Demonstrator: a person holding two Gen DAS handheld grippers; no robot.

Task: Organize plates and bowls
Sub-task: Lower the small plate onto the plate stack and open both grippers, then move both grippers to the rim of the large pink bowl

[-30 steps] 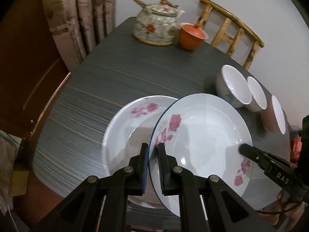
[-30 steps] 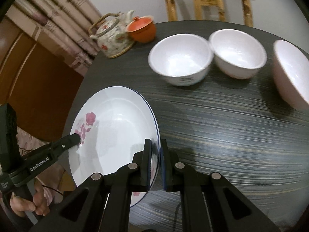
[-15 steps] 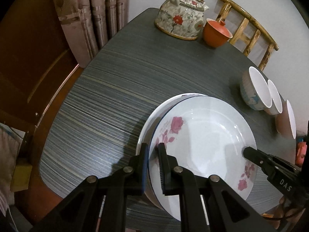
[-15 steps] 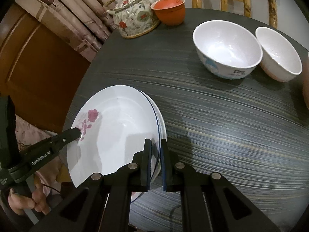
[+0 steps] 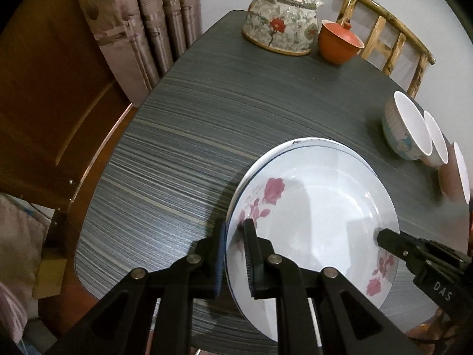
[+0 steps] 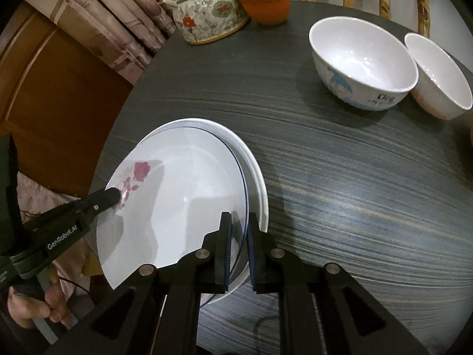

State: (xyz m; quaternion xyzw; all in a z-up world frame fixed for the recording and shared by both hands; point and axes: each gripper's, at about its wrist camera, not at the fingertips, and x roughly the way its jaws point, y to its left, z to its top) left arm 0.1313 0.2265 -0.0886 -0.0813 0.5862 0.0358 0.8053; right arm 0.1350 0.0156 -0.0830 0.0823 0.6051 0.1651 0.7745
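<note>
Two close, steeply downward wrist views sharing the plate [image 5: 313, 207] [image 6: 183, 195].

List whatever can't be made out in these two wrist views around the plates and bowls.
- Lower plate: both views show only its rim; the top plate covers it.
- Third bowl: cut by the left view's edge, almost gone in the right view.
- Print on the nearest bowl: too small to read.
- Left gripper and right gripper: whether pads press the rim is unclear.

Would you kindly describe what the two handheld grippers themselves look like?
Both the left gripper and the right gripper are matte black, with angular triangular-cutout fingers, silver pivot rivets and dark blue ribbed pads. White lettering marks their sides: "GenRobot.AI" on the left, "DAS" on the right.
</note>
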